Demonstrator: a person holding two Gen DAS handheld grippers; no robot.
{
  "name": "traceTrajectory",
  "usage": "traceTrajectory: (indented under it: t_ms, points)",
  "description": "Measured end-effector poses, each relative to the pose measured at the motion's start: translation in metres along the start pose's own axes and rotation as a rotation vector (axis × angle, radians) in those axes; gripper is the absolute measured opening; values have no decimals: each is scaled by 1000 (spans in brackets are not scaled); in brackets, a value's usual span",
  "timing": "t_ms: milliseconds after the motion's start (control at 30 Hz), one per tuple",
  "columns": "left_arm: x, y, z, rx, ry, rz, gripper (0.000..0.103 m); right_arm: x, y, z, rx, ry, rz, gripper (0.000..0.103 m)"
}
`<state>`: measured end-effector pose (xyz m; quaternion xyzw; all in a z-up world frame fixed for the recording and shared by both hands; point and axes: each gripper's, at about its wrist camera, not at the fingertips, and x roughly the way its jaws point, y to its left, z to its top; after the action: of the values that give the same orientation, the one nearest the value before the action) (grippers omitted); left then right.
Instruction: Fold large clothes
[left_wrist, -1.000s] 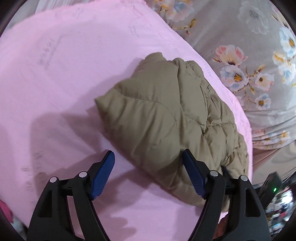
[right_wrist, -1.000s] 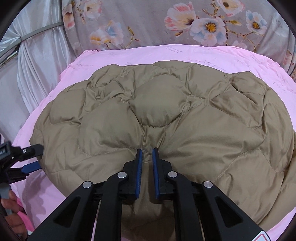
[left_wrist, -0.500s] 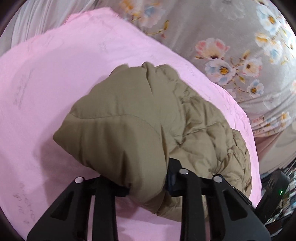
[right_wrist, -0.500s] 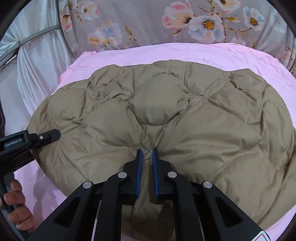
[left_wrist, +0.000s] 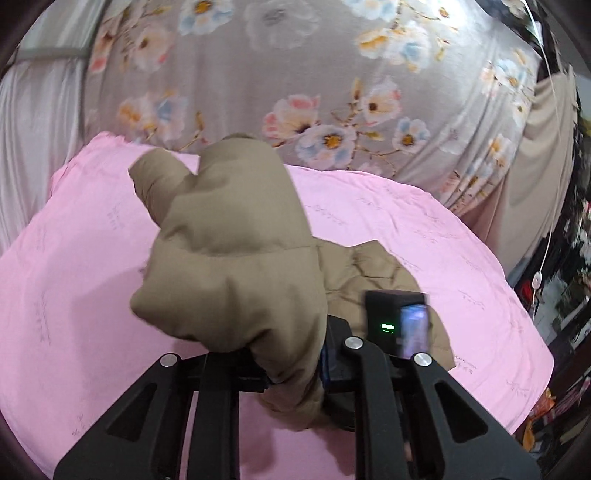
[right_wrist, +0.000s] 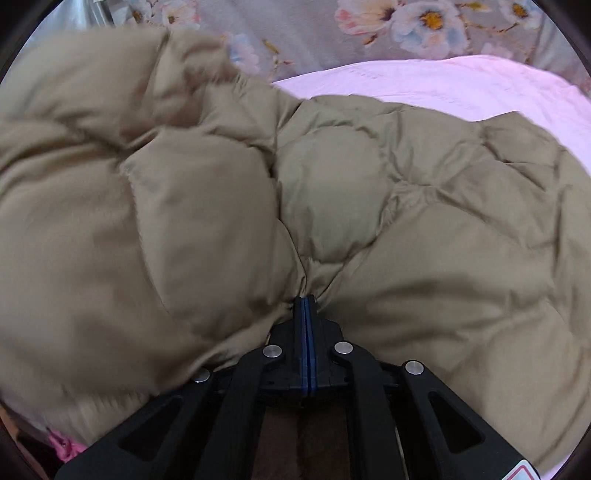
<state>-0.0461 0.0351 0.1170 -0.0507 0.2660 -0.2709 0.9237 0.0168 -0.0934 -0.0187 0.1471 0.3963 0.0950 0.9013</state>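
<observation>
Floral cloth (left_wrist: 295, 74), grey with pale flowers, fills the back of both views. In front of it lies a pink sheet (left_wrist: 74, 295), spread flat and faintly printed; in the left view it takes up most of the lower frame.

Jacket (right_wrist: 406, 221): tan, quilted, puffy, lying on the sheet. In the right view it covers nearly the whole frame, its left part raised and blurred, its right part lying flatter with the quilt seams clear. In the left view a thick fold of it (left_wrist: 229, 258) stands up off the sheet, while the rest lies low behind to the right.

Left gripper (left_wrist: 291, 373): jaws clamped on that raised fold of jacket, and the fabric bulges over and hides the fingertips.

Right gripper (right_wrist: 307, 314): blue pads pressed together, with a pinch of jacket caught at the tips where the fabric puckers inward. In the left view its black body (left_wrist: 399, 321) shows just past the left gripper, green light on, sitting over the low part of the jacket.

A white cord (left_wrist: 550, 184) hangs at the right edge of the left view.
</observation>
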Motion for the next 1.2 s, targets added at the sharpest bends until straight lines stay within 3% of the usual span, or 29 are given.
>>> traceTrajectory:
  t_ms: [133,233,433,633,733,800,900,967,1000,1067,1200]
  points:
    - [21,-32,6,72,1,-13,17,-13,-19,10,67,31,92,7]
    - [32,-52,8,117,18,-45,17,-60,-46,6,116,-33,104,7]
    - [67,-95,-6,182,114,-103,17,-123,-92,-15,155,-90,-147,7]
    - [107,-123,-37,180,286,-125,17,-147,-97,-37,98,-75,-360,7]
    - [110,-130,-47,183,324,-105,20,-162,-101,-47,88,-66,-418,7]
    - [105,-131,-48,187,324,-92,22,-180,-102,-51,103,-74,-409,7]
    - [98,-130,-46,176,335,-111,35,-212,-96,-49,91,-141,-391,7]
    - [92,-127,-46,141,366,-172,63,-229,-88,-37,68,-188,-352,8]
    - [88,-126,-46,129,374,-197,68,-234,-83,-29,51,-204,-324,12]
    - [77,-125,-46,125,364,-200,71,-246,-74,-17,27,-228,-266,47]
    - [52,-102,-38,62,354,-214,71,-253,-51,4,-34,-228,-179,52]
